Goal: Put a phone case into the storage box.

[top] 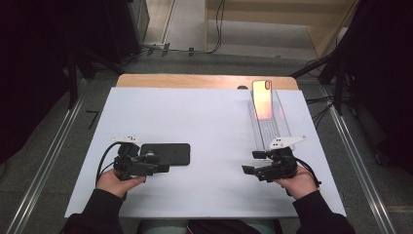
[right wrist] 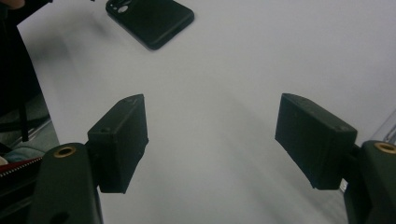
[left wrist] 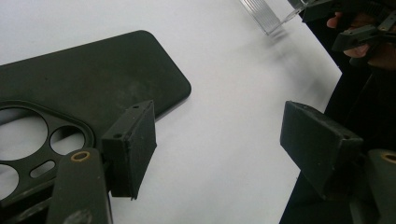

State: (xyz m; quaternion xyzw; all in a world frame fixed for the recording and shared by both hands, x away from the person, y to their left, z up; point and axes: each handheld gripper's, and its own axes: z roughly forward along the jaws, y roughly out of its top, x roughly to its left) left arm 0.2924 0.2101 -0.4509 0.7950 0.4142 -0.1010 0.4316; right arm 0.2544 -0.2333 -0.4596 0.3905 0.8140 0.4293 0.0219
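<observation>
Blocky matte-black fingers point(left wrist: 133, 149) of the left gripper point(top: 164, 167) spread apart with nothing clamped between, one pad hanging over the edge of the black phone case point(left wrist: 88, 79). Flat on the worktop point(top: 214, 122), back up: a smooth, dull, rubbery-looking slab with rounded corners and a raised camera surround pierced by round and oblong cut-outs. Whether pad and case actually touch, impossible to tell. Further right, same square rubber-like fingers point(right wrist: 119, 140) on the right gripper point(top: 251, 163), also apart and empty over bare white sheet, well away from the case. Beyond that, at the far right of the worktop, a clear plastic stand point(top: 270, 127), long, narrow and ridged, carrying a glossy phone point(top: 262, 100) with an orange-pink sheen, leaning back. Underneath everything a white matte covering, a strip of pale wood point(top: 195, 80) showing along the far edge.
</observation>
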